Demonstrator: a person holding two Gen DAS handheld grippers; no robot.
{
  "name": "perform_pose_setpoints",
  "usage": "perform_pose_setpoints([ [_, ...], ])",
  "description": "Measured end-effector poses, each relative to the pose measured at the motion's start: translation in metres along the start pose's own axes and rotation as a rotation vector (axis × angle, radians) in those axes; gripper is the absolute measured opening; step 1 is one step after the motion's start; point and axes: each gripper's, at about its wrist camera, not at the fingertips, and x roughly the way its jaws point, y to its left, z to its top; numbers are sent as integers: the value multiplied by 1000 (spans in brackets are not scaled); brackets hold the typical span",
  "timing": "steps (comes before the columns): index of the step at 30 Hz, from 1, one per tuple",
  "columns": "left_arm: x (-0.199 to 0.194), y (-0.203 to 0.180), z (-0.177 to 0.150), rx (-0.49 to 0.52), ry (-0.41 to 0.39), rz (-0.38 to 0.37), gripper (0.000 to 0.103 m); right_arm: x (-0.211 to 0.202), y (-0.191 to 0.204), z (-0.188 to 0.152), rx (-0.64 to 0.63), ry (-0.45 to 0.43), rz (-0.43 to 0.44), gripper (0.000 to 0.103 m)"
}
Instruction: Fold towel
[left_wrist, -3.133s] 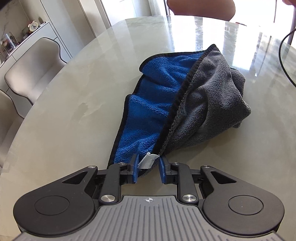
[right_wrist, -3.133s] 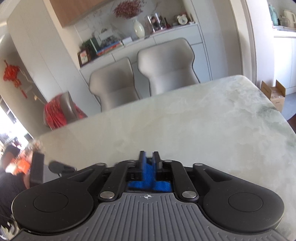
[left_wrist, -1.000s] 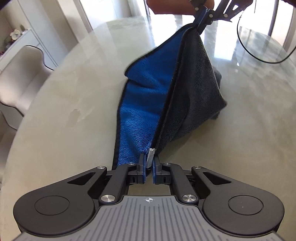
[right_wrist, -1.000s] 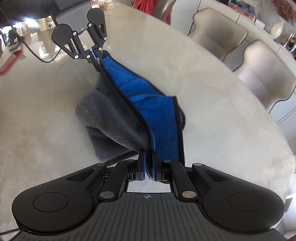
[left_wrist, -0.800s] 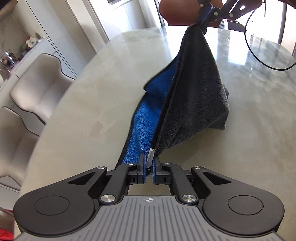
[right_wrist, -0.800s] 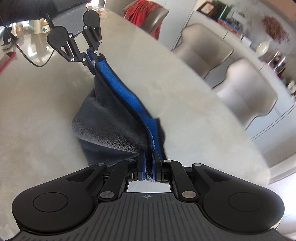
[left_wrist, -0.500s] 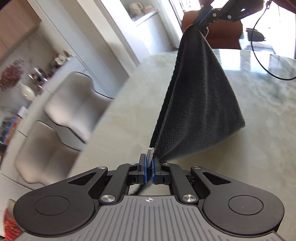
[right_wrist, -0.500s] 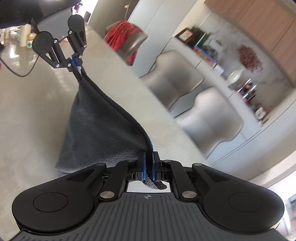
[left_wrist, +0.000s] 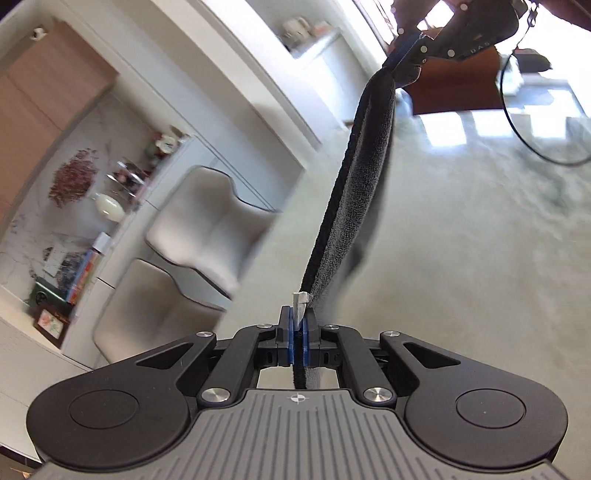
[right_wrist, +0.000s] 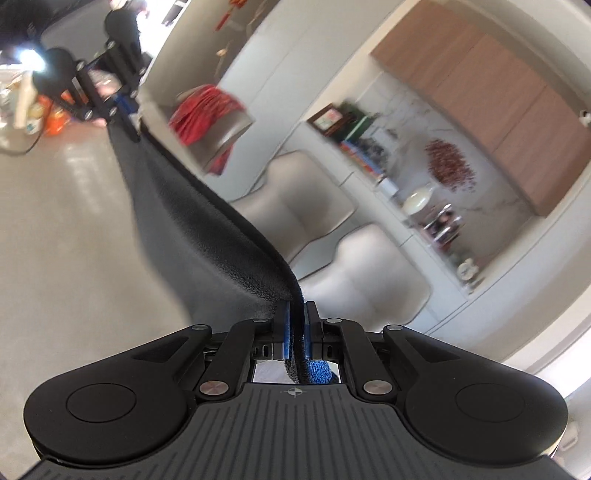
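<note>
Towel (left_wrist: 354, 206), dark grey on the side that shows and blue on the other, hangs in the air above a pale marbled surface (left_wrist: 480, 266). It is stretched by one edge between two hand-held claws. Its long axis runs along that stretched edge, from one claw to the other, sloping upward and away in the left wrist view. The rest of the cloth droops below the edge toward the surface; whether the bottom touches cannot be told, as it is blurred.

Left claw (left_wrist: 297, 325) is clamped on one corner, with a small white tag (left_wrist: 300, 297) poking up just past its tips. Right claw (right_wrist: 295, 325) is clamped on the other corner, with a tuft of blue pile showing behind its jaws.

Risks, as a judgement: each hold is only on a narrow strip of edge, so a sharp tug or pulling the claws further apart could drag a corner out. The cloth seems doubled along the held edge; if so, it may land bunched. Uneven claw heights would give a crooked fold. A black cable (left_wrist: 532, 147) loops over the far surface and could catch the hem.
</note>
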Motion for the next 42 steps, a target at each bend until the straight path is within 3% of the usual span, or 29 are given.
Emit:
perform_pose_setpoints([
  [4, 7, -56, -27, -18, 53, -124, 3, -5, 46, -36, 35, 118, 119, 7],
  [9, 32, -112, -57, -113, 105, -281, 4, 4, 96, -97, 164, 286, 252, 7],
  [14, 38, -141, -81, -158, 176, -340, 8, 7, 121, -131, 226, 389, 338, 7],
  [21, 29, -115, -105, -182, 278, -285, 11, 11, 114, -133, 352, 348, 360, 9],
  [27, 46, -82, -98, -301, 179, -209, 16, 38, 123, -124, 403, 312, 373, 10],
  [34, 106, -90, -96, -368, 200, -222, 17, 77, 130, -123, 414, 364, 425, 10],
  [42, 135, -84, -107, -430, 235, -290, 19, 95, 131, -131, 383, 417, 484, 12],
])
